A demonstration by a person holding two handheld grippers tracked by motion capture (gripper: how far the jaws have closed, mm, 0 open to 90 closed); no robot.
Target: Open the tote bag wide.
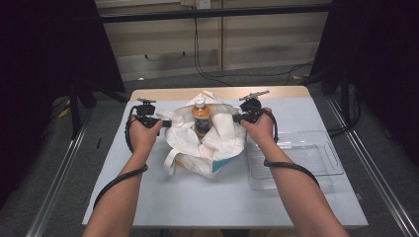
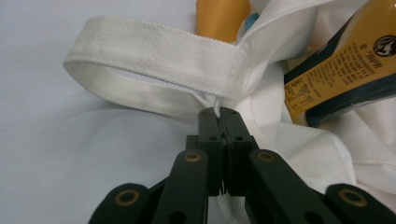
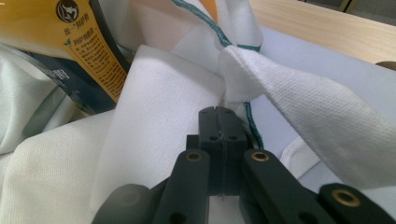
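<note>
Table: wooden table (image 1: 291,92) under a pale sheet (image 1: 207,192).
Between both grippers: white cloth bag (image 1: 225,143) lying crumpled on the sheet.
Beside the right gripper (image 1: 241,117), to its outer side: clear plastic tray (image 1: 326,170) flat on the sheet.

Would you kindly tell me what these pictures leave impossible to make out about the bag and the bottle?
- Bottle: its lower part, high view, hidden by the white bag.
- Bottle label: left gripper view, cut off by the frame edge; print too small.
- Bag's other contents: all views, covered by cloth.
- Clear tray: contents too faint, high view.
</note>
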